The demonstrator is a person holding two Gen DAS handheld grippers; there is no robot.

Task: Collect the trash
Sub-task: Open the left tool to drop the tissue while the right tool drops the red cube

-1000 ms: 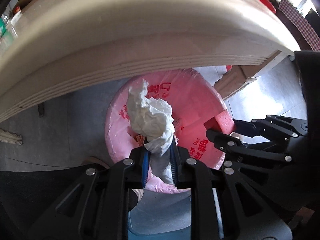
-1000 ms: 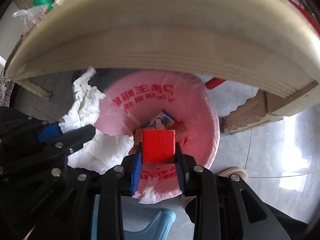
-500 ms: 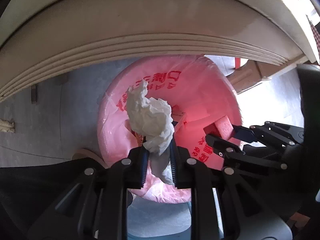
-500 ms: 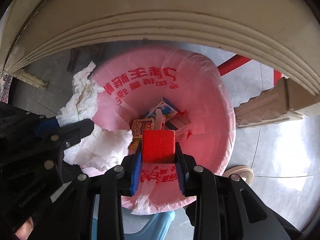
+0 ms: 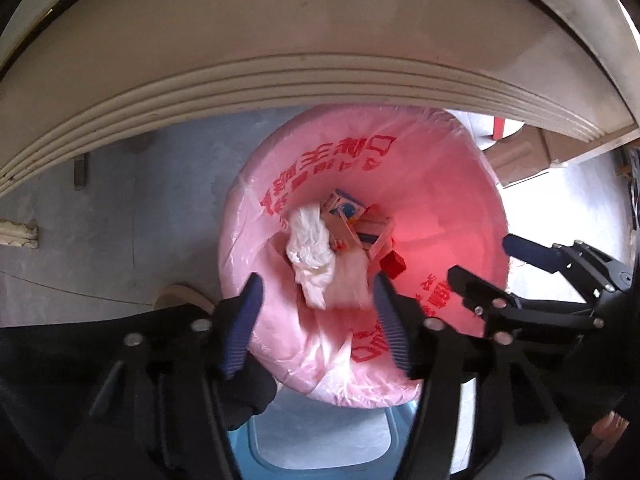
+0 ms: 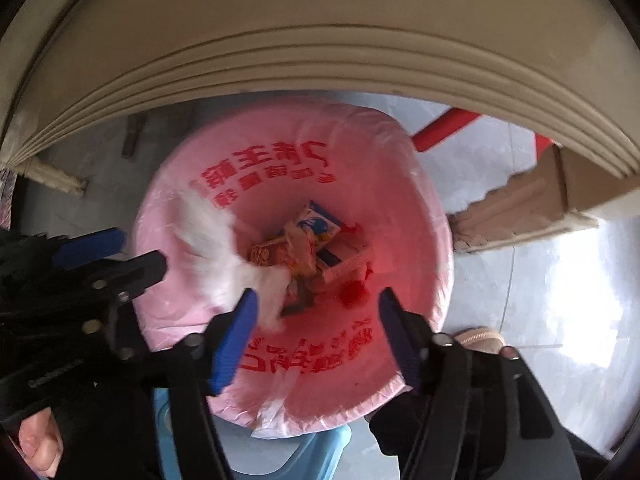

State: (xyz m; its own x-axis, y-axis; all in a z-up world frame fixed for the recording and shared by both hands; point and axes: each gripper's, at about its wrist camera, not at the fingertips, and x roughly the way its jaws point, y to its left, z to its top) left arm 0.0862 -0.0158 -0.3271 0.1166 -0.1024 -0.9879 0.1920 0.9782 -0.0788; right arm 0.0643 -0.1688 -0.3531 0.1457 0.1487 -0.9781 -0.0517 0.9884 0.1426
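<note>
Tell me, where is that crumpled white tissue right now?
In the left wrist view, the white tissue is inside the pink-lined bin, left of the small boxes, beyond the open left claw.

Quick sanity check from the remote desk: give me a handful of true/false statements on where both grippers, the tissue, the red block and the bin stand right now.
1. The left gripper is clamped on the white tissue. False: its jaws are spread and the tissue is inside the bin.
2. The right gripper is open and holds nothing. True.
3. The red block is inside the pink-lined bin. True.
4. The bin holds only the tissue and the block. False: printed boxes also lie at the bottom.
5. The bin liner is plain black. False: it is pink with red printed characters.
6. Both grippers are over the bin's opening. True.
</note>
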